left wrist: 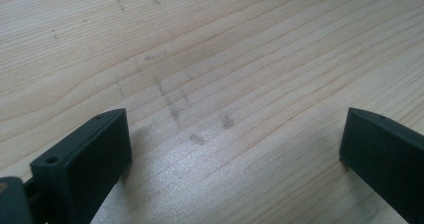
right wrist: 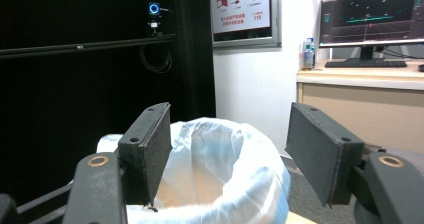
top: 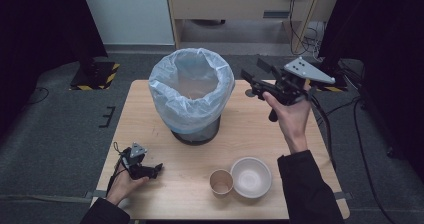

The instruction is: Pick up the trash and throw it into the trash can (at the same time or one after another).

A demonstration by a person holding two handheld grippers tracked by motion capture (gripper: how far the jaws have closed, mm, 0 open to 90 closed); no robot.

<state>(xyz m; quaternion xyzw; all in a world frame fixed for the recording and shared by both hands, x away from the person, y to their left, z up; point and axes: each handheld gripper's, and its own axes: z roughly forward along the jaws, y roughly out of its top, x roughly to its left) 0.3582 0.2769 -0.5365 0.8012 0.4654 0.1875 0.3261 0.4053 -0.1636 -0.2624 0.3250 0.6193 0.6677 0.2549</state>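
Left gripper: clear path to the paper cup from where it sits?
Probably yes. The left gripper rests open on the table, and only bare wood lies between it and the paper cup.

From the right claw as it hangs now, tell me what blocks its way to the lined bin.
Nothing visible. The right claw, jaws open and empty, faces the bin across open air just beside its rim.

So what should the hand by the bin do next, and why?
Probably swing the right gripper back toward the paper cup and white bowl at the table's near edge. Its fingers stand open with nothing between them beside the lined bin, and the left gripper rests open on the table.
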